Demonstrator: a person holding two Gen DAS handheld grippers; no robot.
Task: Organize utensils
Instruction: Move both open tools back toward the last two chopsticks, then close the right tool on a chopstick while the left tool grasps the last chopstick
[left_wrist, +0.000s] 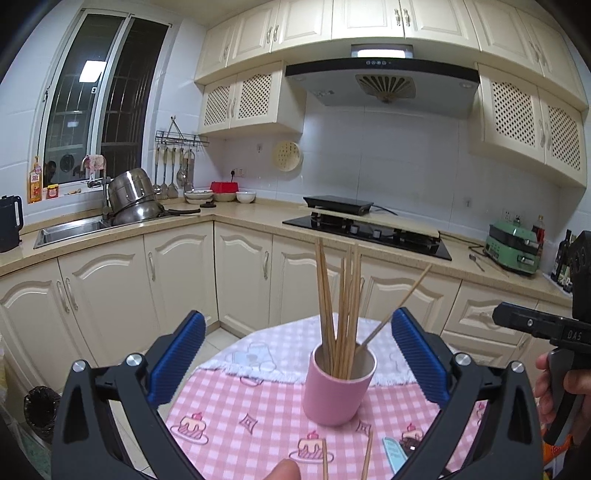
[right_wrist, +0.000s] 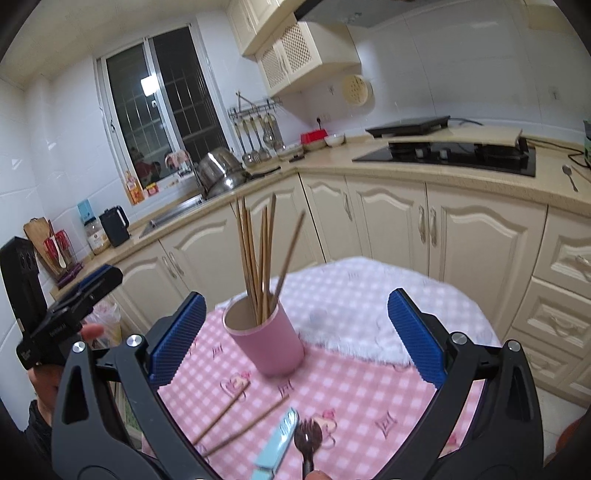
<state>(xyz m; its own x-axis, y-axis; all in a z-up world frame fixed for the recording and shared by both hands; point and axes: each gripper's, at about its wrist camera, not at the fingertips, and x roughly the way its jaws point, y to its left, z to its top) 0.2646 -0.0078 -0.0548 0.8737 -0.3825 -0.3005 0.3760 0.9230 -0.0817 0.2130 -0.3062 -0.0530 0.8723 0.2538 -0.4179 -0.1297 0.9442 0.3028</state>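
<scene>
Chopsticks stand in the pink cup on our checked tablecloth; two more chopsticks lie before it. We hold the left gripper and right gripper wide, both empty.

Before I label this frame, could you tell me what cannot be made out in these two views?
- Loose chopsticks: left wrist view, lower ends cut off by the bottom edge.
- Dark fork and blue utensil: right wrist view, blurred, handles cut off at the bottom edge.
- Pink cup: its bottom inside is hidden by its own wall in both views.
- Spoon on the counter: small.
</scene>
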